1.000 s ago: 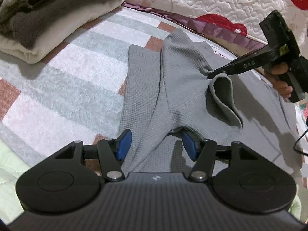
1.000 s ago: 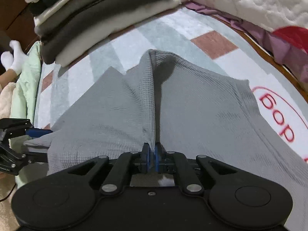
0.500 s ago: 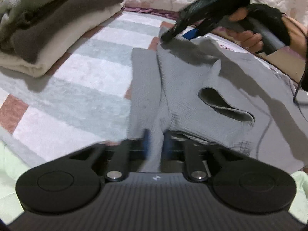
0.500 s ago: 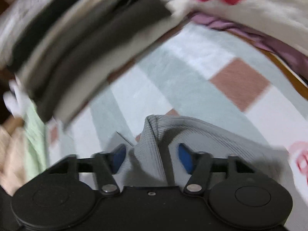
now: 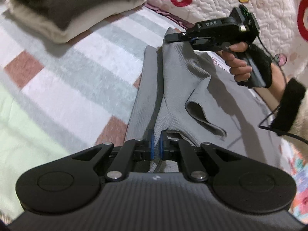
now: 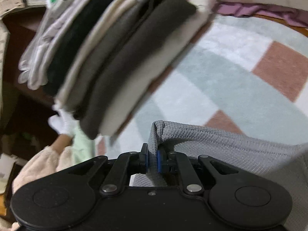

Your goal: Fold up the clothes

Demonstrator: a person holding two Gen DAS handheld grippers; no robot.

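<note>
Left wrist view. Plush blanket checked in white, pale green-grey and brick red point(image 5: 63, 71) covers the working surface; a mint-green cloth point(image 5: 17, 138) lies at its near left edge. Behind, a cream quilted bedspread with red motifs point(image 5: 250, 2) rises as a backdrop. Top left, a stack of folded clothes in cream, brown and dark grey point(image 5: 63, 13) sits on the blanket. The grey waffle-knit garment point(image 5: 179, 71) lies on the blanket right of centre, one long ridge pulled up between the two tools, a sleeve cuff point(image 5: 204, 115) gaping open beside it. Left gripper point(image 5: 156, 144): blue pads closed tight, a pinch of the grey knit between them at the near end of the ridge. Right gripper point(image 5: 174, 37) at the far end, held by the person's hand point(image 5: 238, 61) in a black furry cuff, fingers wrapped on the handle, tool lying near level with its tip on the garment's far corner; a black cable point(image 5: 269, 119) trails from it.

Right wrist view, blurred. Same checked blanket point(image 6: 227, 80); the stack of folded clothes point(image 6: 115, 57) looms upper left, a white-socked foot point(image 6: 63, 123) below it. Right gripper point(image 6: 152, 159): its jaws have just been closing, and now pinch a folded edge of the grey knit point(image 6: 221, 144), which drapes off right.
</note>
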